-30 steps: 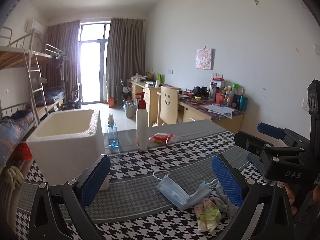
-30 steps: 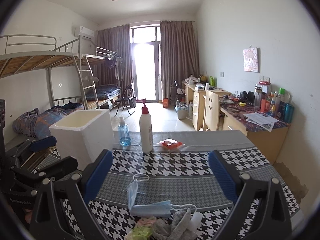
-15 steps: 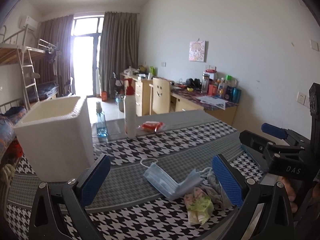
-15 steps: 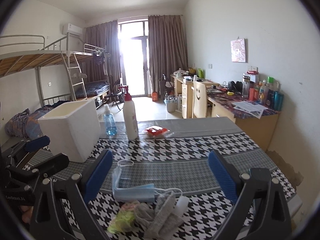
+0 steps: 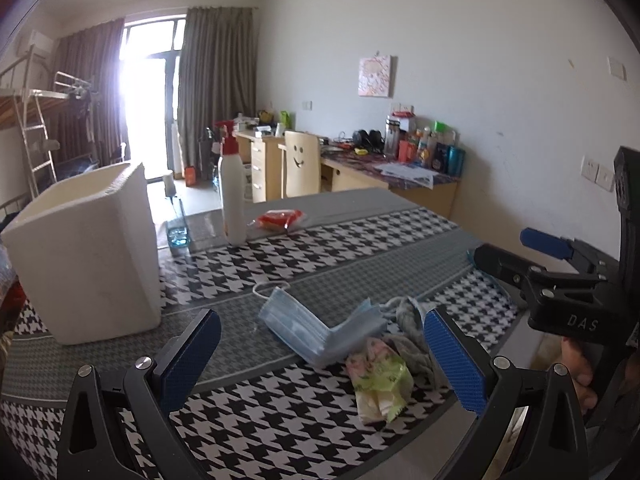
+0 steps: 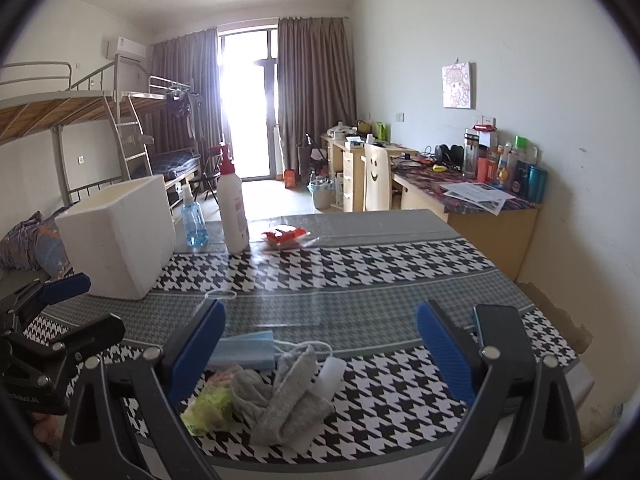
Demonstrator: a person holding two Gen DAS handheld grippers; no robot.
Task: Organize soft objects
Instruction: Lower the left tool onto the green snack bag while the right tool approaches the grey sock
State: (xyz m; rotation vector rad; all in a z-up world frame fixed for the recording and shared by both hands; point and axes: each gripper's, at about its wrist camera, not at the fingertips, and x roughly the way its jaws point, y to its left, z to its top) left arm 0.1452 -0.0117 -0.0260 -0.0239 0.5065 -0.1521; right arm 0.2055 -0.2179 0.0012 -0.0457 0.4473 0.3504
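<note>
Tongs: left tongs (image 5: 320, 364) and right tongs (image 6: 320, 354) both wide, empty.
Grey sock (image 6: 280, 396): limp, light; pinch its bunched middle.
Face mask (image 5: 316, 330): flimsy, take the folded edge.

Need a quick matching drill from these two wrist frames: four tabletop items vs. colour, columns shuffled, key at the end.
Things:
1. face mask
2. sock
3. foam box
4. snack packet

Colours:
A. white
B. red
C. light blue
D. grey

Pairs: 1-C, 2-D, 3-A, 4-B
</note>
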